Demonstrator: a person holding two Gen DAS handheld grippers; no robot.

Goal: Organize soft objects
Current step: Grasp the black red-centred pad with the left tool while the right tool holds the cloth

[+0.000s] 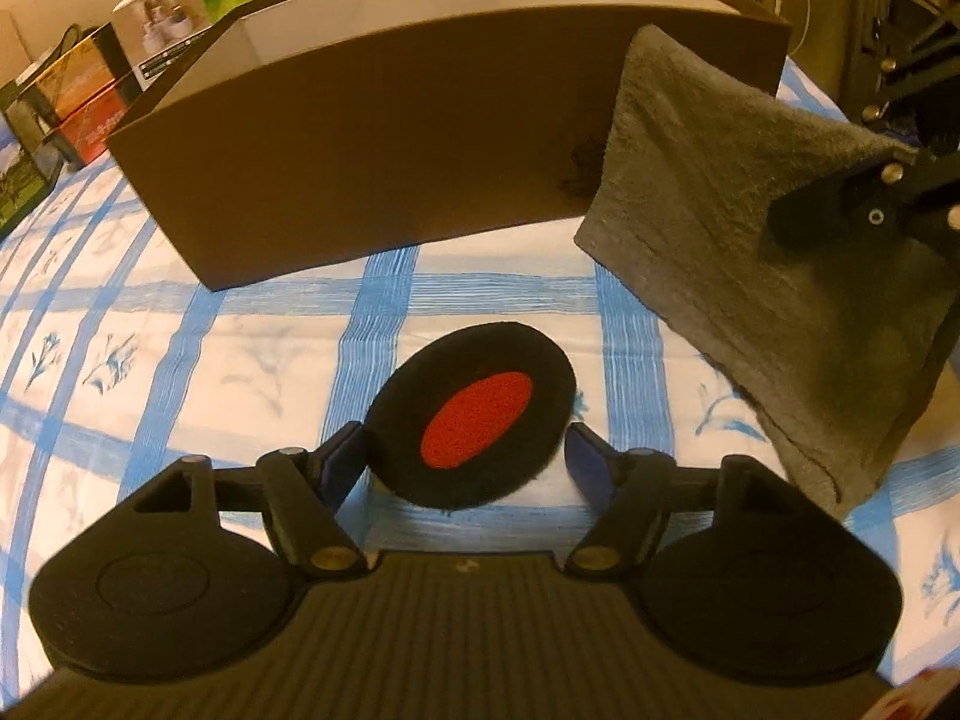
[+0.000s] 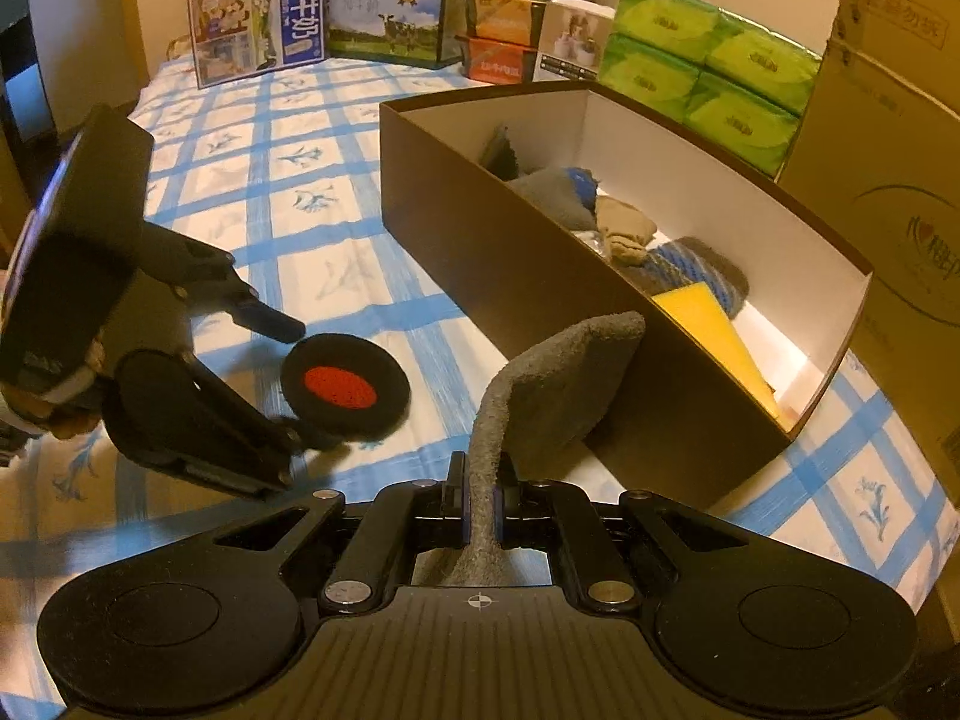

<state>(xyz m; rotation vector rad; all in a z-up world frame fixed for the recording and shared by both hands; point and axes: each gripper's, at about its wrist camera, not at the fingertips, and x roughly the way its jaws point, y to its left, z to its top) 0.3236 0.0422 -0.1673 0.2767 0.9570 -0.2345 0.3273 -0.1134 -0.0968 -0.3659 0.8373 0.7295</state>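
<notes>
Surface: a white cloth with blue checks and small blue flower prints [image 1: 252, 354] was seen spread over the whole working top.
Box: a long dark-brown cardboard box with a white inside [image 2: 630, 324] was noted toward the far right edge of the cloth, open on top.
Box contents: a yellow sponge [image 2: 714, 330], a blue-and-grey knitted piece [image 2: 690, 264] and a beige sock [image 2: 624, 234] were recorded inside.
Pad: a round black fabric pad with a red oval centre [image 1: 474, 420] was found flat on the cloth, near the box's long front wall.
Left gripper [image 1: 465, 450]: jaws were spread wide, one at each side of the pad.
Right gripper [image 2: 480, 504]: jaws were pressed onto a folded grey terry towel [image 2: 558, 384], which was held up off the cloth, just beside the box's near corner.
Background: green tissue packs [image 2: 702, 66] and printed cartons [image 2: 390, 18] were lined along the far edge.
</notes>
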